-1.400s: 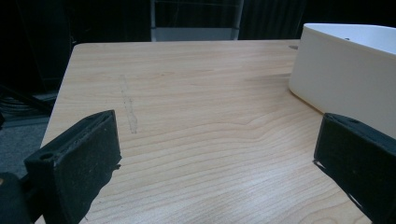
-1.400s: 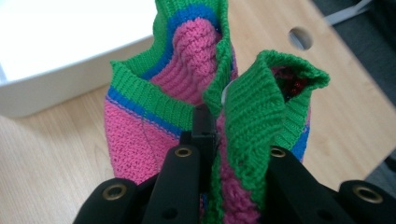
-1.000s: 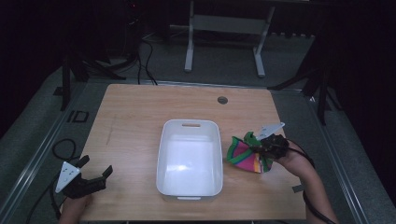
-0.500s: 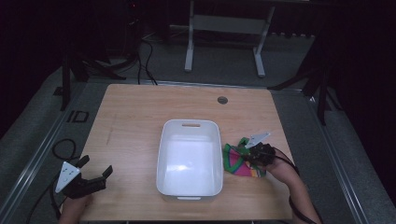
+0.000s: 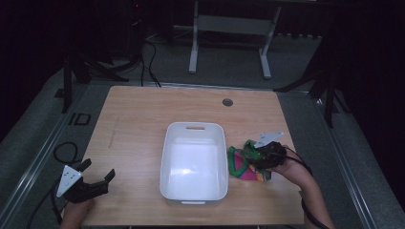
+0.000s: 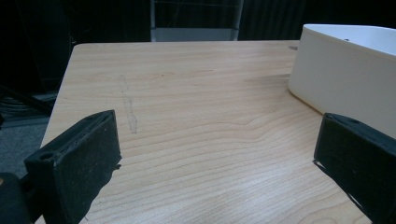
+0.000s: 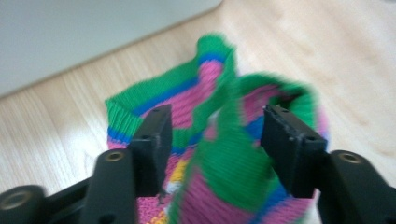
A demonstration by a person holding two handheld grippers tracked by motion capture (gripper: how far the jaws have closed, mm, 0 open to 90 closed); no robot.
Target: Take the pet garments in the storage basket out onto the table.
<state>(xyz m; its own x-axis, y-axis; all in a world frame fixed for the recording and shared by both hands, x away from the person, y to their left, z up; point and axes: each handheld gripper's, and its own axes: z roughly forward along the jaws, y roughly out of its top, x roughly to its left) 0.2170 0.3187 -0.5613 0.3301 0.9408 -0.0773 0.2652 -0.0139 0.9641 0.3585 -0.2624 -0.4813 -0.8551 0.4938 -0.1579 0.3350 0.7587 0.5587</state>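
While blurred, right gripper (image 7: 215, 135) seemingly straddles knitted cloth (image 7: 210, 140) (jaws apart).

Left gripper (image 5: 98, 179) sits wide open at lower left; right gripper (image 5: 254, 155), jaws apart, points left at mid-right.

No text, label, brand, number or sign can be read in any of the views. The surfaces seen are unmarked, and the dim background is too dark for any lettering to be made out.
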